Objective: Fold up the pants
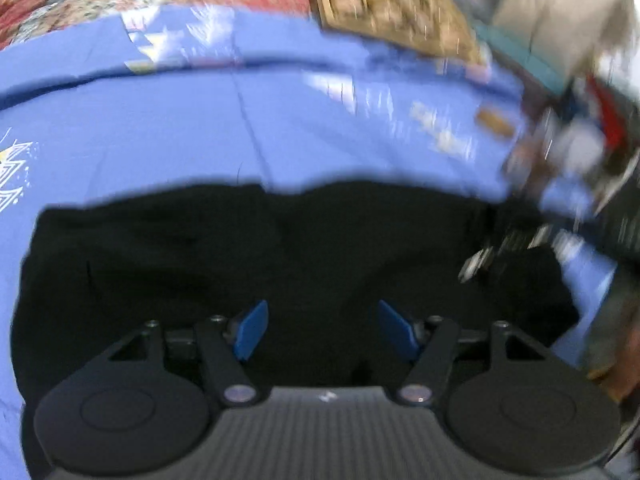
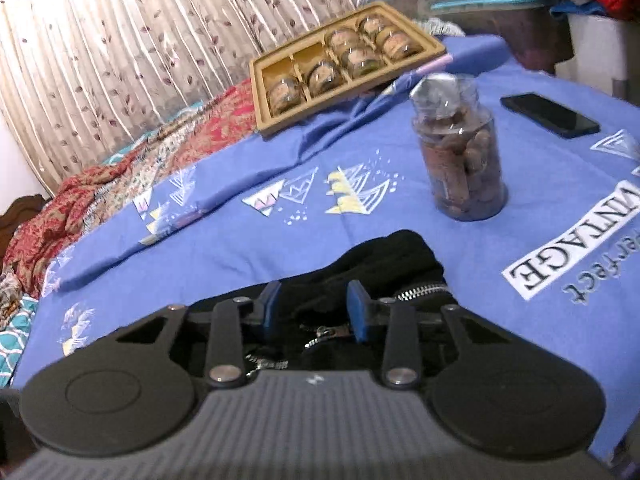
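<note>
We see the black pants [image 1: 256, 264] lying on a blue printed sheet [image 1: 168, 140]. The left gripper [image 1: 318, 330] hovers over them with its 2 blue pads spread, nothing between. The right gripper [image 2: 314, 310] has black fabric bunched between its pads near the zipper [image 2: 420, 292]; whether they pinch it, we cannot tell. Beyond stand a jar [image 2: 460, 148], a tray of 7 small jars [image 2: 344, 60] and a phone [image 2: 550, 114].

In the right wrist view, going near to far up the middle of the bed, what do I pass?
Right gripper → black pants with zipper → blue printed sheet → clear jar of brown pieces → tan tray of small jars → leaf-print curtain.
</note>
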Demonstrator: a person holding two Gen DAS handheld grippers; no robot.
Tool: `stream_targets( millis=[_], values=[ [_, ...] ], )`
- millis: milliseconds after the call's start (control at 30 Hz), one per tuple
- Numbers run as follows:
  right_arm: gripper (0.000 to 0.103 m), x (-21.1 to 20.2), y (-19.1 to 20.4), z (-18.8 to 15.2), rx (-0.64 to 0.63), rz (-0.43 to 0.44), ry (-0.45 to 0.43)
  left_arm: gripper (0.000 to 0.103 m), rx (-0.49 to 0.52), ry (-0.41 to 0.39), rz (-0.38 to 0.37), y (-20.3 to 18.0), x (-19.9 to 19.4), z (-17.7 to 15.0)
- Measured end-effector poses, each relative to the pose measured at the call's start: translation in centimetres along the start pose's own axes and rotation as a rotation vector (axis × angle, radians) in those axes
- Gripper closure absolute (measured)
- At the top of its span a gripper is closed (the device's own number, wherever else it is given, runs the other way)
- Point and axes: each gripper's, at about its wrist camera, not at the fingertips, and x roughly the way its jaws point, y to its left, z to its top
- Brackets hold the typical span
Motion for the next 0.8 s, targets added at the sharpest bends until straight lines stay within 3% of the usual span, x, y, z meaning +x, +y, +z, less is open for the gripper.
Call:
stream_targets(
  millis=[100, 167, 300, 367, 467, 600, 700, 800],
  values=[
    [0.07, 3.5, 0.0, -0.1, -0.006, -0.021, 0.078, 0.04, 0.146, -0.034, 0.083, -2.4, -0.2, -1.5],
    [0.07, 5.7, 0.3, -0.7, -0.052, -0.031, 0.126, 0.04, 0.182, -0.032, 0.099, -3.1, -0.5, -1.8],
    [0.066, 6.6, 2.5, -0.9, -0.219, -0.052, 0.133, 0.04, 0.144, -0.025, 0.074, -2.3, -1.1, -1.6],
    [0.066, 5.7, 2.3, -0.5, -0.237, -0.026, 0.127, 0.04, 0.116, -0.025, 0.06, -1.9, -1.6, -1.4],
    [0.063, 2.7, -0.3, 0.2, -0.13, 0.039, 0.061, 0.039, 0.072, -0.033, 0.036, -0.8, -2.7, -1.2],
    [0.056, -1.0, -4.3, 0.0, 0.002, -0.023, -0.015, 0.036, 0.11, -0.081, 0.082, -1.1, -4.0, -1.6],
    [0.055, -1.9, -6.6, -0.6, 0.094, -0.049, 0.001, 0.033, 0.166, -0.048, 0.102, -1.9, -3.1, -2.4],
    [0.05, -1.7, -7.3, -1.6, 0.15, -0.05, 0.041, 0.045, 0.178, -0.022, 0.131, -2.1, -1.7, -3.2]
  ],
)
